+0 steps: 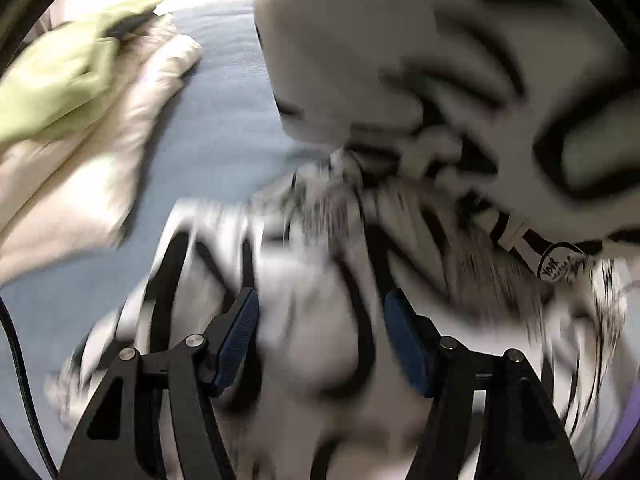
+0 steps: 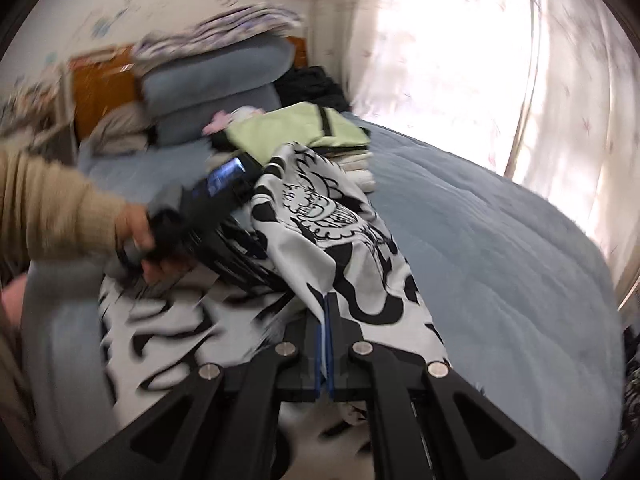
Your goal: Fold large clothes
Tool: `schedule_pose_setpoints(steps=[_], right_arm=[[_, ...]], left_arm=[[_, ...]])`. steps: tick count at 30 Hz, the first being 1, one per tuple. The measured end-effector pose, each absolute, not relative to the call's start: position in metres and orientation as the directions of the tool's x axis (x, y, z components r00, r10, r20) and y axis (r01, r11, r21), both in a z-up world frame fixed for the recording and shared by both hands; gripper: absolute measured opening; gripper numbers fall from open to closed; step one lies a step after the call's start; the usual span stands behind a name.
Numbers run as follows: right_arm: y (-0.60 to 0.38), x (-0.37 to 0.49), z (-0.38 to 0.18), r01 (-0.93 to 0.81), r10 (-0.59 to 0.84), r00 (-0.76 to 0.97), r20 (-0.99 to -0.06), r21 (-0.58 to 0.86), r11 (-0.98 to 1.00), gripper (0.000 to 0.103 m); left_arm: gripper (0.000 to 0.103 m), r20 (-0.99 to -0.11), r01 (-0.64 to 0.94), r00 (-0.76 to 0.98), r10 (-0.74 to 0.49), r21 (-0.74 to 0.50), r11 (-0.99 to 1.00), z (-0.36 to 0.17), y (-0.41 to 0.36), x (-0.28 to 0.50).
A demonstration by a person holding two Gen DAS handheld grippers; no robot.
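A large white garment with a black print [image 2: 336,216] lies on the blue bed, part of it lifted. My right gripper [image 2: 325,308] is shut on an edge of it and holds that fold up. In the left wrist view the same garment [image 1: 400,80] fills the frame, blurred. My left gripper [image 1: 322,320] is open, its blue pads [image 1: 240,332] wide apart over the cloth. In the right wrist view the left gripper's body [image 2: 224,200], held by a hand, sits behind the lifted fold with its fingers hidden.
The blue bedspread [image 2: 500,260] covers the bed. A pile of folded clothes with a light green piece [image 2: 304,128] on top lies beyond the garment; the green piece [image 1: 60,76] also shows at the left. Grey pillows [image 2: 216,80] and a bright curtain [image 2: 460,48] stand behind.
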State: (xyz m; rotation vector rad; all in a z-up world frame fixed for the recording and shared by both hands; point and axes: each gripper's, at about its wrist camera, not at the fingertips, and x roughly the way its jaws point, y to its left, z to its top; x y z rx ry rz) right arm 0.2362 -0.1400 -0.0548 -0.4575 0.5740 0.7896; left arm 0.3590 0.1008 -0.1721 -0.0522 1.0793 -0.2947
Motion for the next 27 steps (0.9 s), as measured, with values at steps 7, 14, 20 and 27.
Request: schedule_pose_setpoints(steps=[7,14,20,27], right_arm=[[-0.145,0.164,-0.089,-0.657,0.343,0.637,-0.69,-0.255,0.709,0.007],[-0.18,0.15,-0.096,-0.49,0.396,0.571,-0.719,0.089,0.867,0.034],[-0.204,0.146,-0.114,-0.312,0.486,0.492,-0.722,0.375,0.873,0.048],[-0.222,0.166,-0.134,-0.171,0.652,0.496,-0.574,0.672,0.721,0.058]], left_arm=[[0.064,-0.809,0.296,0.394,-0.436,-0.338,0.894,-0.15,0.108,0.263],[0.065,-0.703,0.303,0.394,-0.592,-0.509,0.806,-0.124,0.115,0.239],[0.066,-0.639,0.18,0.357,-0.682,-0.669,0.721,-0.146,0.133,0.257],[0.066,-0.556,0.064,0.341,-0.758,-0.791,0.609,-0.187,0.139,0.291]])
